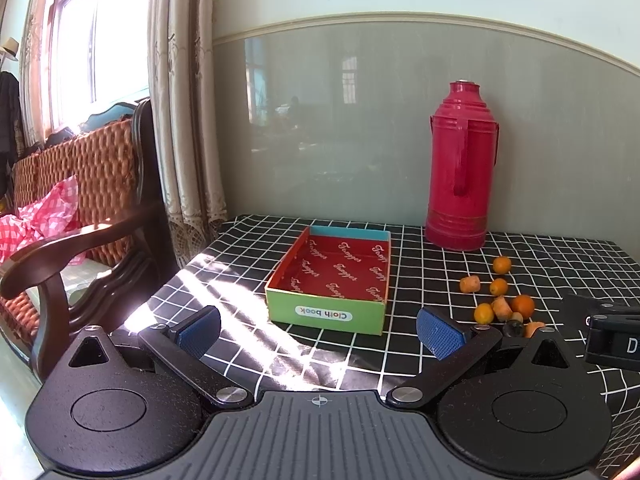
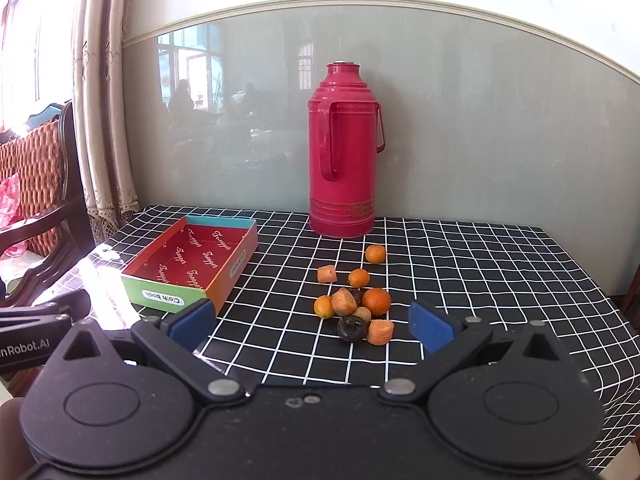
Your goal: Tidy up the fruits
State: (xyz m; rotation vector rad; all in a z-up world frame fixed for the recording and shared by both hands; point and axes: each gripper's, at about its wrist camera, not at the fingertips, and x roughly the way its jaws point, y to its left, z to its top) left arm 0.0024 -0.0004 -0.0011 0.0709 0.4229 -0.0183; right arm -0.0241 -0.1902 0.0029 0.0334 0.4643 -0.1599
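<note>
In the left wrist view, the right gripper (image 1: 612, 336) is cut off by the picture's right edge, so how its jaws stand cannot be told, and the dark fruit (image 1: 513, 328) is partly hidden behind the left gripper's finger (image 1: 442, 332). In the right wrist view, the left gripper (image 2: 36, 330) runs off the left edge, its fingers unseen. A small pale fruit (image 2: 363, 313) is half hidden among the pile and too small to name.

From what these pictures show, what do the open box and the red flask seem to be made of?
The box looks like thin printed cardboard: flat folded walls, sharp corners, matte colour print and a "Cloth book" label. The red flask looks like painted metal, possibly hard plastic: a glossy shell with ribbed bands and soft highlights. The look alone does not settle it.
</note>
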